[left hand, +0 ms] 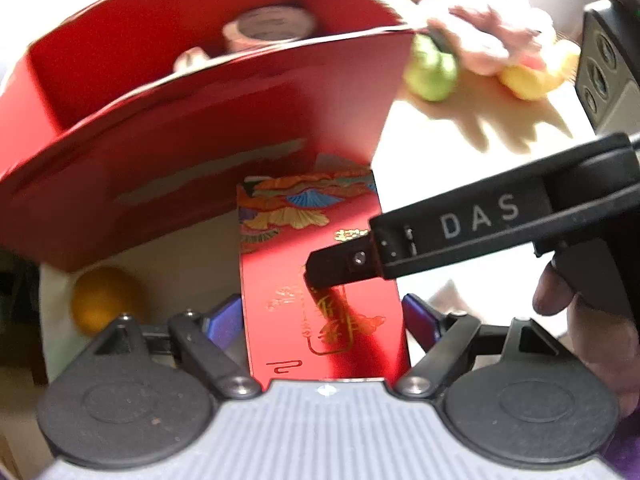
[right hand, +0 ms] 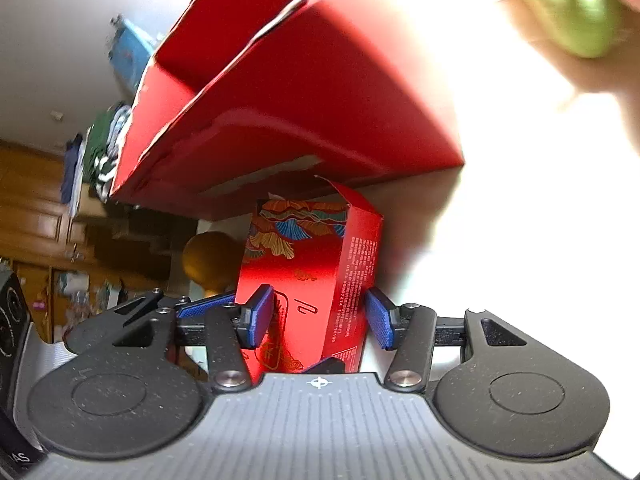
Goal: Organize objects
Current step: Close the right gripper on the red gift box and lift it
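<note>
A small red carton (left hand: 320, 344) with gold and blue ornament lies between the blue pads of my left gripper (left hand: 322, 316), which is shut on its two side edges. One black finger (left hand: 336, 268) of my right gripper presses on its upper face from the right. In the right wrist view the same carton (right hand: 320, 264) sits between the pads of my right gripper (right hand: 320, 318), shut on it. A big open red box (left hand: 200, 120) tilts just beyond, also shown in the right wrist view (right hand: 320, 100). Inside it are a tape roll (left hand: 268, 26) and another small, blurred item.
An orange (left hand: 100, 300) lies left of the carton on the white table (left hand: 460, 136). A green fruit (left hand: 432, 72), a yellow fruit (left hand: 532, 76) and something pink (left hand: 496, 44) sit at the far right. A person's hand (left hand: 592, 332) holds the right gripper. Wooden cabinets (right hand: 36, 220) stand behind.
</note>
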A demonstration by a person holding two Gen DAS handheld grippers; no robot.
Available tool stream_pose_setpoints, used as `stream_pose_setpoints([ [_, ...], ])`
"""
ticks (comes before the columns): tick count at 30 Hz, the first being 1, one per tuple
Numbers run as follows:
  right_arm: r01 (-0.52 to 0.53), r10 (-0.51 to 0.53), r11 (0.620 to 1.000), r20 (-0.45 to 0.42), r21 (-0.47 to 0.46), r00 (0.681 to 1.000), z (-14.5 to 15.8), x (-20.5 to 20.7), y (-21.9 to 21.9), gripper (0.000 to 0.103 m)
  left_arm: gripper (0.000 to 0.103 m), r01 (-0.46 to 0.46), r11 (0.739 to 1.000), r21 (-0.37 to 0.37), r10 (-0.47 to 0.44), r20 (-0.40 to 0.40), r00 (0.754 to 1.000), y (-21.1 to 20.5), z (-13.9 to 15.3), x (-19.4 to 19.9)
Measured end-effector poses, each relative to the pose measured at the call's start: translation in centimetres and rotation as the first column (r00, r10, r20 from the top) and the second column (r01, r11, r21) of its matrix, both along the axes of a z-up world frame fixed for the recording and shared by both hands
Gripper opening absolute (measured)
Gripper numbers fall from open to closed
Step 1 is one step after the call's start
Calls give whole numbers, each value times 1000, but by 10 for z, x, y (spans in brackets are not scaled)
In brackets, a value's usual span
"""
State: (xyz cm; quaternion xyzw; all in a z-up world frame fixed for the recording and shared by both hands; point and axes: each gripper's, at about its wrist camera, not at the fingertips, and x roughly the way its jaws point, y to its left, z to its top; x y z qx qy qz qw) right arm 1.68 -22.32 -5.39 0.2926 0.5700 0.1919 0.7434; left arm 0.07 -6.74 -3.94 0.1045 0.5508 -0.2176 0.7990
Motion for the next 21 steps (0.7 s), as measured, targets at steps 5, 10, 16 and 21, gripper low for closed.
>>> stream_pose_setpoints([
  [5,91,-91,996,11,-17,996,10,-20,-44,54,83,132,991,-5,-132,30,991,-40,8,-8],
  [10,197,-194,979,57,-47,979,25,-44,-83,54,83,247,969,-23,-245,80,966,-76,22,-16],
  [16,306,-289,949,172,-76,942,58,-61,-115,54,84,337,939,-63,-322,179,930,-112,50,-18],
  [21,357,-316,931,310,-82,897,92,-56,-108,54,84,357,930,-88,-319,289,903,-125,85,-14],
])
